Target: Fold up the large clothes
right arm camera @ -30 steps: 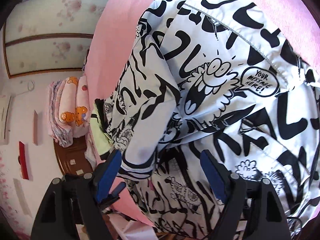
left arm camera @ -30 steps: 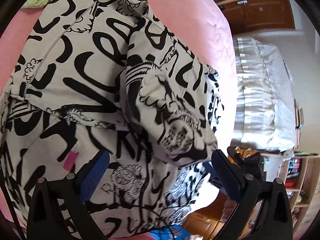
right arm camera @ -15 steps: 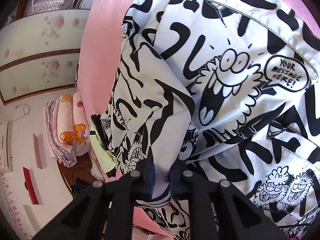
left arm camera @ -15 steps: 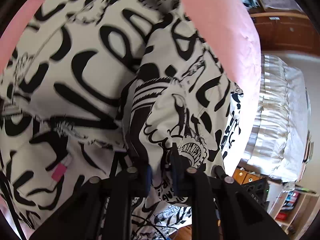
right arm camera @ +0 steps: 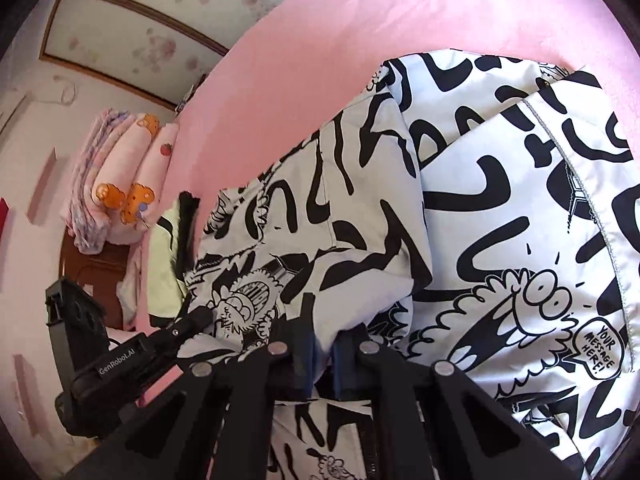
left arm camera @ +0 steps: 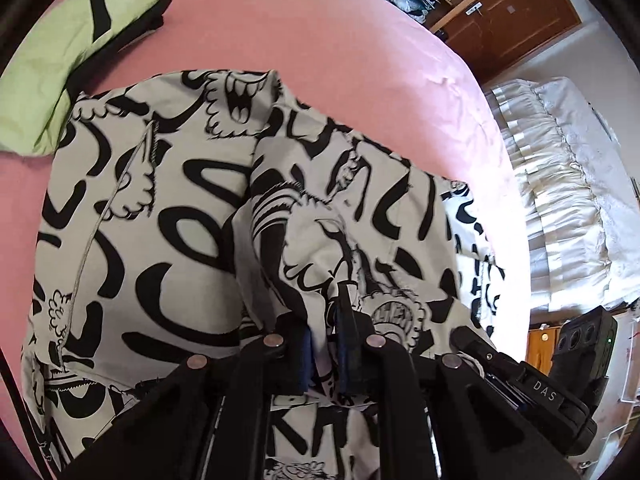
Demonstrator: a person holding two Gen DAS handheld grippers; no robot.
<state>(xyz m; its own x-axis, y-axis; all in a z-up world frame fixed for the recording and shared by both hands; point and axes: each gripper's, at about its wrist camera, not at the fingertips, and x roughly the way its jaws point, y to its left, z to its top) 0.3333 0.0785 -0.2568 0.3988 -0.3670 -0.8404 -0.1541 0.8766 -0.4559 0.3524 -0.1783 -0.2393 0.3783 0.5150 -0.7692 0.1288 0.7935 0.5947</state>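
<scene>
- Pink bedding covers a bed (left arm camera: 360, 40) that fills most of both wrist views; one large garment lies on it.
- One white jacket (left arm camera: 168, 220) printed all over with thick black graffiti lettering and cartoon faces lies spread on the bed, its cloth bunched and partly doubled over itself.
- In the right wrist view the jacket (right arm camera: 520, 220) shows a grinning cartoon creature with a speech bubble reading "YOUR MESSAGE HERE!", and a grey stitched seam curves down its right side.
- Each sleeve of the jacket is lifted into a raised fold toward the near edge of its own view.
- Left tool (left arm camera: 324, 344): its two blue-padded fingers are pressed together, pinching a raised fold of the jacket.
- Right tool (right arm camera: 320, 348): its fingers are likewise pressed together, pinching another raised fold of the same jacket.
- Two tools in all, each visible at the edge of the other's view as a black body beside the cloth.
- One lime-green garment (left arm camera: 52, 80) with black trim lies on the bed just beyond the jacket's far left corner.
- One stack of folded pink blankets (right arm camera: 120, 184) with orange cartoon figures sits on a brown wooden cabinet beside the bed.
- White ruffled bedding (left arm camera: 560, 200) lies off to the right of the bed, with a brown wooden door (left arm camera: 512, 20) behind it.
</scene>
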